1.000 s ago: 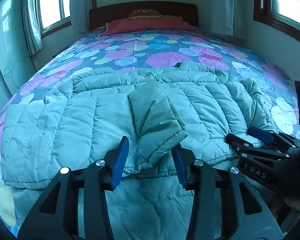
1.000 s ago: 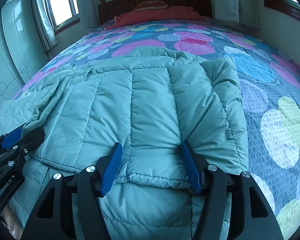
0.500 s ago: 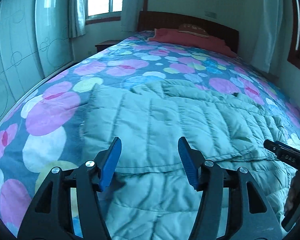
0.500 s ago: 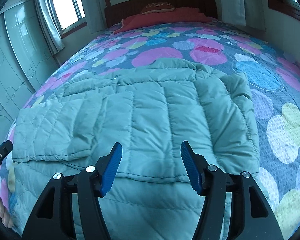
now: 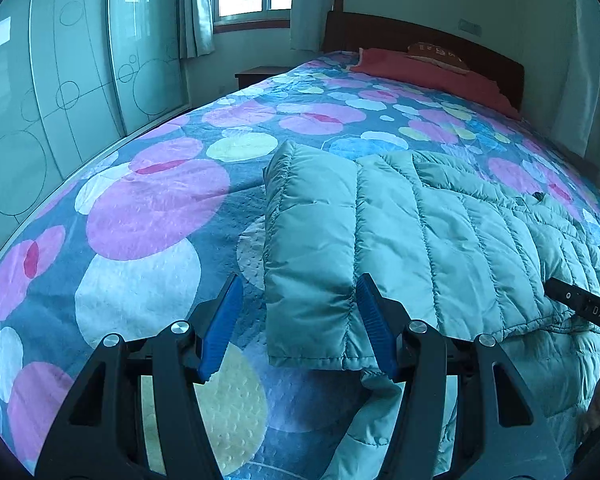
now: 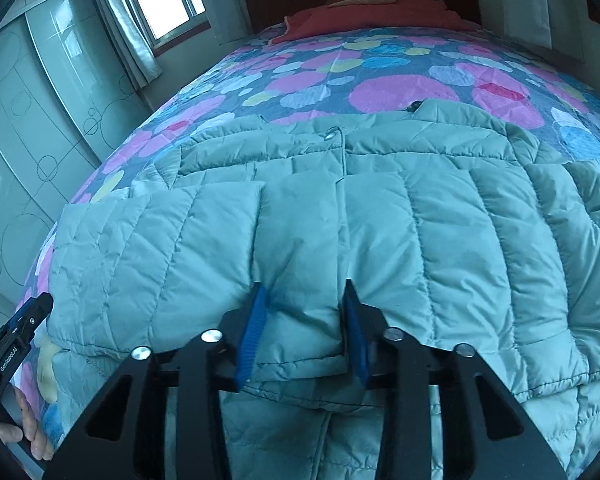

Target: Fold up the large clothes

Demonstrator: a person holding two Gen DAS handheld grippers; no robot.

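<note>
Left wrist view: pale green quilted puffer jacket (image 5: 420, 240) lies on the bed (image 5: 160, 208), its soft, light, slippery hem at 6 o'clock. Left hand-held gripper (image 5: 298, 324) gapes wide, unclamped; right hand-held gripper (image 6: 304, 330) straddles the hem, narrower, grip uncertain.

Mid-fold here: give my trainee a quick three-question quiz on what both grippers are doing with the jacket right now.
1. True or false: the right gripper is pinching a fold of the jacket.
2. The left gripper is: A) open, straddling the jacket's folded corner; B) shut, holding nothing; C) out of view.
3. Fill in: the jacket lies on a spotted ____.

Key: 1 true; 2 A; 3 bedspread.
</note>
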